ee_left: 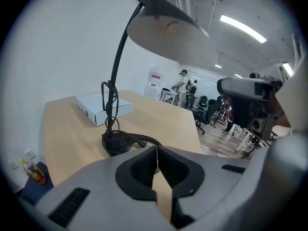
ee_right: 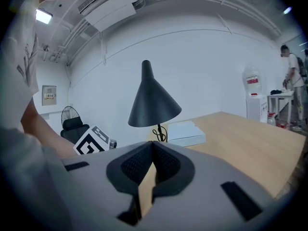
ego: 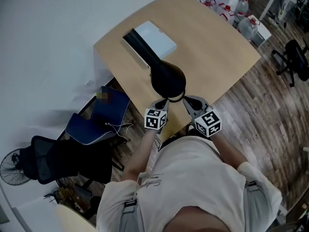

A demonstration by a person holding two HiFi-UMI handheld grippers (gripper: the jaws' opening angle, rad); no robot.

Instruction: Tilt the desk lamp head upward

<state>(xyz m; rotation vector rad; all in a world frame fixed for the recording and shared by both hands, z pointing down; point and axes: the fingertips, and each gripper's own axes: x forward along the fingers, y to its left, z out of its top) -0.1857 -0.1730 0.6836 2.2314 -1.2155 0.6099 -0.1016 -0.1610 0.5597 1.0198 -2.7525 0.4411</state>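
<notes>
My left gripper (ego: pixel 161 104) and right gripper (ego: pixel 189 103) are both pressed together on nothing, just short of the desk lamp (ego: pixel 168 79) by the desk's (ego: pixel 212 47) near edge, with a closed white box (ego: pixel 154 38) behind it and open desktop to its right.

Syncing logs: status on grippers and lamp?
Left hand-held gripper shut, empty; right hand-held gripper shut, empty. Lamp head not gripped, facing down. Nothing between.
</notes>
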